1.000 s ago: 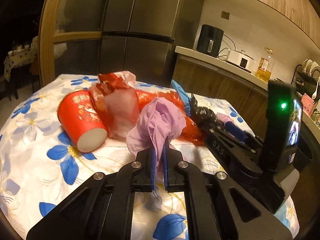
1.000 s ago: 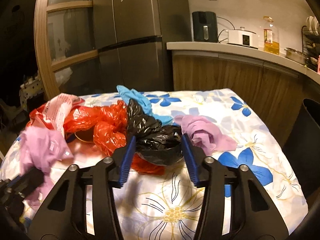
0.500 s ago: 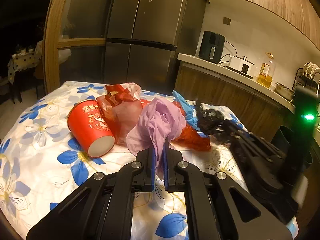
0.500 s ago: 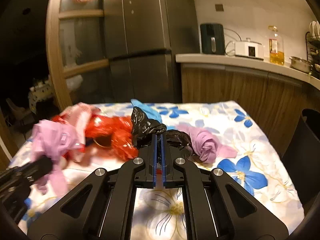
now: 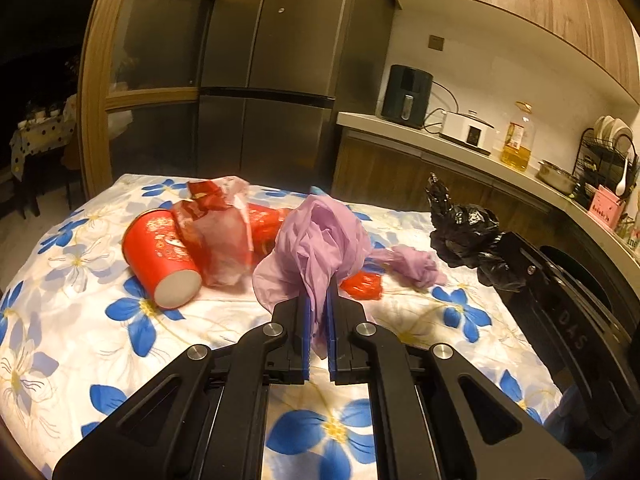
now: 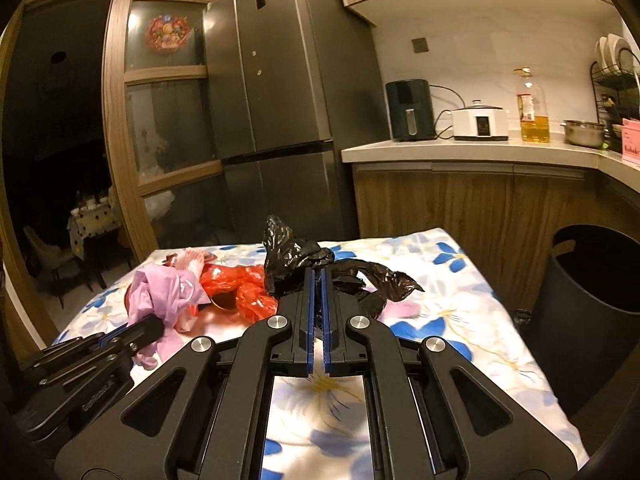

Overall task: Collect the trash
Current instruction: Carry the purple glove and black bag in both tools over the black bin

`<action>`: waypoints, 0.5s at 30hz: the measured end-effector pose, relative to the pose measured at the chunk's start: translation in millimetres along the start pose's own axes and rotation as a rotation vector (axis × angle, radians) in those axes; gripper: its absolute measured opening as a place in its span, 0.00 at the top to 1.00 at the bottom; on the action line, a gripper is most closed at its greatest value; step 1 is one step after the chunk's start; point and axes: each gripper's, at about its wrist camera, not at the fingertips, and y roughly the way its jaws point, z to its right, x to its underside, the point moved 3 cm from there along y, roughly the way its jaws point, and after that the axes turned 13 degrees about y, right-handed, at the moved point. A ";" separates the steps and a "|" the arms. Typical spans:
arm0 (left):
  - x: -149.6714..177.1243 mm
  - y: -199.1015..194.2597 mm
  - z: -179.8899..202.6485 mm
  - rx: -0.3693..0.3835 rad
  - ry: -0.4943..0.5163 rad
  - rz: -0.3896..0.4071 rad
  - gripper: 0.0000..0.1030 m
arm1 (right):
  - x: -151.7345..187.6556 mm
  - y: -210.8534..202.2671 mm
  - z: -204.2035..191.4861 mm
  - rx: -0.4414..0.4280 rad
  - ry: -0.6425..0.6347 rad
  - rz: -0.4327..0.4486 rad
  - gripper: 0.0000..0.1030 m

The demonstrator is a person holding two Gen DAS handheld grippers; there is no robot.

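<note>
My left gripper (image 5: 317, 300) is shut on a crumpled purple plastic bag (image 5: 320, 240), held just above the flowered tablecloth (image 5: 80, 320). My right gripper (image 6: 316, 276) is shut on a crumpled black plastic bag (image 6: 296, 260), lifted off the table; the same black bag (image 5: 464, 236) shows at the right of the left wrist view. On the cloth lie a red paper cup (image 5: 160, 256) on its side, a pink-and-red wrapper (image 5: 220, 232), red plastic (image 6: 236, 288) and a second purple wad (image 5: 412, 264).
A dark round bin (image 6: 592, 300) stands on the floor right of the table, open at the top. A tall fridge (image 6: 280, 100) and a wooden counter (image 6: 460, 148) with appliances and an oil bottle lie beyond the table's far edge.
The right gripper's jaws closed on the black bag and lifted it up and to the right off the pile. The left gripper rose a little with the purple bag.
</note>
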 end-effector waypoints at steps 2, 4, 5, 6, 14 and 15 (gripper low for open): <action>-1.0 -2.8 7.2 0.008 0.012 0.006 0.94 | -1.7 -8.3 5.3 0.010 0.007 0.010 0.97; -2.3 -5.1 13.9 0.018 0.021 0.011 0.94 | -4.1 -17.1 10.8 0.018 0.011 0.022 0.97; -4.0 -6.2 18.4 0.026 0.026 0.014 0.94 | -4.5 -20.1 12.5 0.022 0.012 0.028 0.97; -5.5 -7.3 22.9 0.032 0.033 0.018 0.94 | -5.8 -24.0 15.1 0.028 0.012 0.034 0.97; -18.5 -8.5 58.0 0.078 0.072 0.039 0.94 | -19.0 -47.3 41.1 0.077 0.028 0.083 0.97; -20.9 -8.2 63.1 0.084 0.079 0.044 0.94 | -21.1 -50.0 45.5 0.085 0.031 0.090 0.97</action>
